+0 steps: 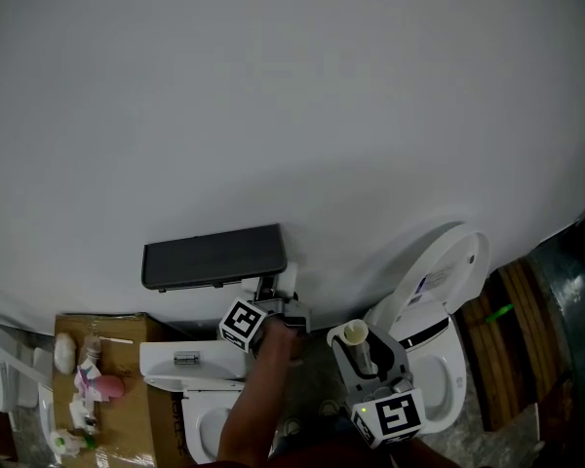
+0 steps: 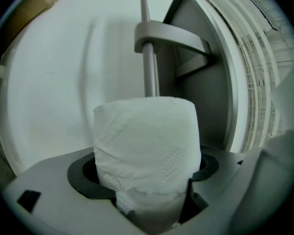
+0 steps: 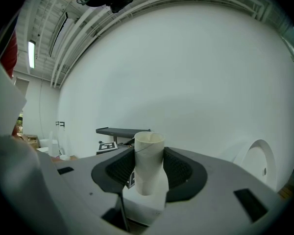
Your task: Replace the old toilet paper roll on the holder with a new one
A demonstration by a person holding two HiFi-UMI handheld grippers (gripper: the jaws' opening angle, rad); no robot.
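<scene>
Closest to us, the right tool (image 1: 359,351) is clamped on a bare cardboard core (image 1: 355,332). Its own view shows a pale tube pinched at the waist between ribbed black pads (image 3: 180,169). The left tool (image 1: 285,312), below a dark shelf (image 1: 214,258) on the white wall (image 1: 292,86), is closed on the new roll (image 2: 147,151). The head view hides that roll behind the hand (image 1: 276,347). The left gripper view shows it soft, white and embossed, with the holder's grey metal rod (image 2: 148,67) rising just behind it. We cannot tell whether they touch. A glossy white toilet (image 1: 439,281), lid up, stands at right.
</scene>
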